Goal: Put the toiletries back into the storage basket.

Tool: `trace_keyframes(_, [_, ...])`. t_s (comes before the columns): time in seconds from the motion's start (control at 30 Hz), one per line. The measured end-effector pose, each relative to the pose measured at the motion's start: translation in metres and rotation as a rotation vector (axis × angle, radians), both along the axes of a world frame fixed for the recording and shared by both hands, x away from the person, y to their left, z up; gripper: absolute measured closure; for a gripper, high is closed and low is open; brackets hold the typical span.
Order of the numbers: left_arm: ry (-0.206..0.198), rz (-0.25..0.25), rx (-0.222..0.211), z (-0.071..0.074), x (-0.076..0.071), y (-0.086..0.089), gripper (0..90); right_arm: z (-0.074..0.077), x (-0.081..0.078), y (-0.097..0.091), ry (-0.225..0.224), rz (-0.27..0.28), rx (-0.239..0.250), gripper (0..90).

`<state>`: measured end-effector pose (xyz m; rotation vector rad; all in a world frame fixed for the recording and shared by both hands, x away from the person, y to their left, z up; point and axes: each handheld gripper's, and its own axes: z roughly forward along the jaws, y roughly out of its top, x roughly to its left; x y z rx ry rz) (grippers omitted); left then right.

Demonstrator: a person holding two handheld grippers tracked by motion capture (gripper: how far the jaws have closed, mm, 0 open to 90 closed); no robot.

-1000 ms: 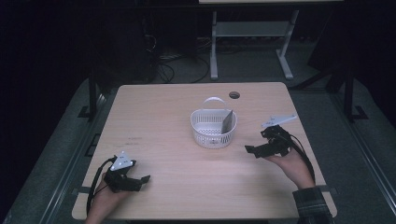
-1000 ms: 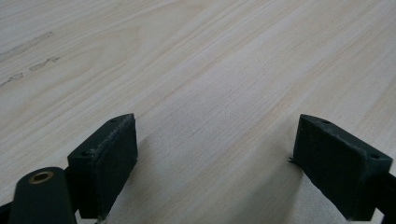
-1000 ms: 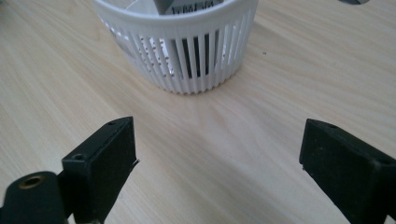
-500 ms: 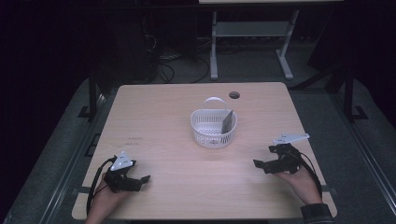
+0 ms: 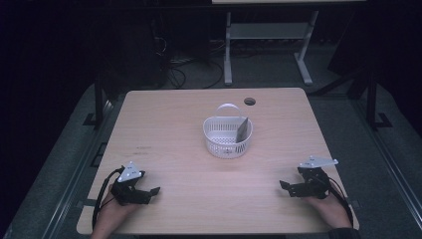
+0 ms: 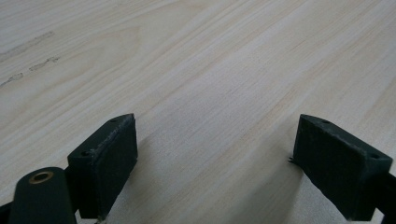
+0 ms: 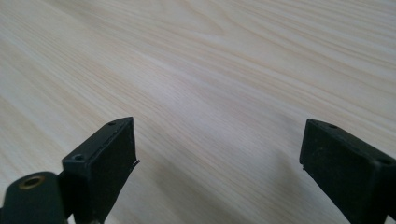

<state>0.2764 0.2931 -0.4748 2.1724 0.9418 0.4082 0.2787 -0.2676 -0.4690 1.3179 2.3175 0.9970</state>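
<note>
Two grippers: both are resting low at the near edge of the pale wooden table (image 5: 189,119), one at each near corner, well apart from each other.
Left gripper (image 5: 149,191): a black two-jaw tool with a grey three-cornered plate on top, it is sitting by the near left corner in a hand (image 5: 112,215) that is coming in from the bottom edge.
Left jaws: they are standing spread wide and gripping nothing; in the left gripper view, bare wood grain is showing in the gap between them.
Right gripper (image 5: 284,186): it is sitting by the near right corner, with its jaws pointing toward the table's middle.
Right jaws: they are standing spread wide and empty; in the right gripper view, bare tabletop is lying between them.
White perforated plastic basket (image 5: 227,138): it is standing upright near the table's centre, well apart from both grippers.
Basket contents: a dark flat piece (image 5: 242,130) is leaning against the inner wall on the basket's right side; what it is cannot be told.
Round dark hole (image 5: 250,101): it is lying in the tabletop just behind the basket, near the far edge.
</note>
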Motion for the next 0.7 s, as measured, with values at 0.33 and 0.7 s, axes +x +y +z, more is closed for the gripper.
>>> trace_keyframes(0.33, [0.000,0.000,0.000,0.000,0.000,0.000,12.7,-0.012,-0.007,-0.004,-0.044,-0.036,-0.033,9.4])
trace_keyframes(0.7, [0.000,0.000,0.000,0.000,0.000,0.000,12.7,-0.013,-0.009,-0.004,-0.051,-0.048,-0.032,8.5])
